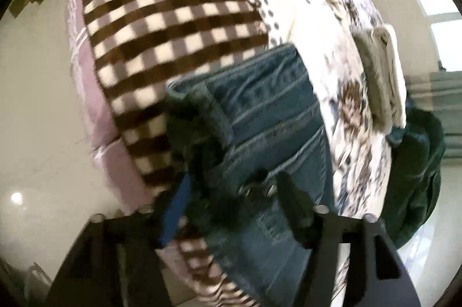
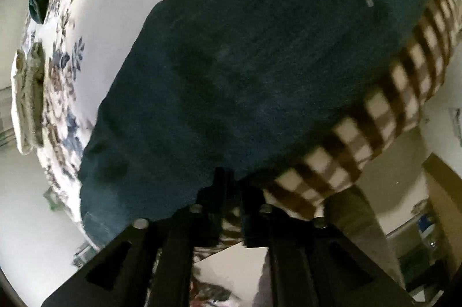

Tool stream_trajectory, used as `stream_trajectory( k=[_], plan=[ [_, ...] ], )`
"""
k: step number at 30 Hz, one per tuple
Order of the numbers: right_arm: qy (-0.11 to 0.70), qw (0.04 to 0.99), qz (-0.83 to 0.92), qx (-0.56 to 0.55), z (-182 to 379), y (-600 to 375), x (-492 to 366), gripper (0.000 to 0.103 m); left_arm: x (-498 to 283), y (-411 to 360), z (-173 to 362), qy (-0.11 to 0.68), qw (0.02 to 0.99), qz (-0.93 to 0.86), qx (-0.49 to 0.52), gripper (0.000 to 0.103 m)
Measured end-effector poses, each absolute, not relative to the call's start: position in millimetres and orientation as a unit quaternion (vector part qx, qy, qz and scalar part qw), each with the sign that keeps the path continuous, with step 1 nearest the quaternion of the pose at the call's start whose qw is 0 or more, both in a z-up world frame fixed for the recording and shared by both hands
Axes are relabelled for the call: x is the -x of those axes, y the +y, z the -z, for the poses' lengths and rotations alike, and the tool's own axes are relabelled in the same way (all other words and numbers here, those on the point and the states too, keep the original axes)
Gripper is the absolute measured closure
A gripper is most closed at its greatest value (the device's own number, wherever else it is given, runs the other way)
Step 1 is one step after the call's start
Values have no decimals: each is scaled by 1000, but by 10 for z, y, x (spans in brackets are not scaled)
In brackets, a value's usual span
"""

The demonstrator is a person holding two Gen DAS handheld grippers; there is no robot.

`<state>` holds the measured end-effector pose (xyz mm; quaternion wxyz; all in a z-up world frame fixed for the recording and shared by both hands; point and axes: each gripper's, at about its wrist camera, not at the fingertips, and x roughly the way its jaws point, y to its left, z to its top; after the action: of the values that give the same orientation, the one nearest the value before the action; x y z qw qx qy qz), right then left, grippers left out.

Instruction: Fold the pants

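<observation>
Pants point(image 1: 268, 110), dark blue denim, lie across the middle of my bed, partly on the brown-and-cream checked blanket point(image 1: 161, 18) and partly on the floral sheet point(image 1: 317, 4). In my left view their seamed, folded edge runs along the boundary between those two covers. My left gripper point(image 1: 231, 191) stands with its jaws parted over the near end of the denim, and the pads press on nothing that I can see (the picture is blurred there). My right gripper point(image 2: 231, 191) has its fingers close together at the hem of the pants point(image 2: 245, 61), right where the denim meets the checked blanket point(image 2: 389, 105); whether cloth is pinched between them I cannot tell.

Bare floral sheet point(image 2: 95, 18) lies open beyond the far side of the pants. A folded grey-and-cream towel point(image 1: 381, 76) sits near that sheet's far edge, well apart from the pants, and a dark green garment point(image 1: 415, 168) hangs off the bed's corner just past it. Pale floor point(image 1: 34, 119) shows beside the blanket's edge.
</observation>
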<state>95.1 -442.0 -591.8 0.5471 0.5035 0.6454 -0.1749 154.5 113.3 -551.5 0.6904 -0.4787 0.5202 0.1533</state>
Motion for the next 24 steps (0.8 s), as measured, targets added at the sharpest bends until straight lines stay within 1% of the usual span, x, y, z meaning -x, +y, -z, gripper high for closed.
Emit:
stream_trajectory(
  k=[1,4,6,7,8,9,12,14,16,18,20,21,22,23,24],
  plan=[
    [645,549,169,-504,5909,-4393,-965,75,-1605,1141,5561,525,688,-160,475,42],
    [650,552,152,-499,5920,-4255,-1036,75,-1778,1146,5731,543,686,-182,449,42],
    [654,553,155,-492,5950,-4152,-1090,75,-1840,1138,5779,544,693,-191,433,57],
    [651,556,160,-492,5950,-4122,-1098,77,-1851,1133,5760,541,699,-195,425,69],
    [648,561,170,-486,5929,-4103,-1092,84,-1848,1131,5713,539,706,-198,414,86],
    [648,566,179,-477,5917,-4013,-1150,95,-1833,1142,5663,533,713,-200,409,94],
    [644,576,183,-468,5801,-3972,-1152,98,-1749,1203,5504,521,722,-187,415,94],
    [645,584,180,-459,5693,-3978,-1140,99,-1675,1264,5423,516,714,-179,438,94],
    [653,588,173,-445,5592,-3972,-1128,99,-1622,1317,5349,516,714,-179,437,94],
    [671,581,169,-428,5592,-3954,-1120,99,-1588,1360,5368,528,709,-175,434,94],
    [690,567,164,-419,5709,-3950,-1117,99,-1577,1390,5550,546,695,-177,434,92],
    [704,551,164,-417,5832,-3971,-1116,95,-1580,1404,5676,557,681,-183,440,90],
    [712,540,162,-418,5901,-3984,-1129,86,-1565,1404,5752,565,668,-183,447,87],
    [723,529,161,-415,5945,-3999,-1142,81,-1560,1424,5795,570,656,-183,460,86],
    [734,518,155,-411,5928,-4020,-1167,73,-1546,1428,5764,571,653,-184,462,84]
  ],
)
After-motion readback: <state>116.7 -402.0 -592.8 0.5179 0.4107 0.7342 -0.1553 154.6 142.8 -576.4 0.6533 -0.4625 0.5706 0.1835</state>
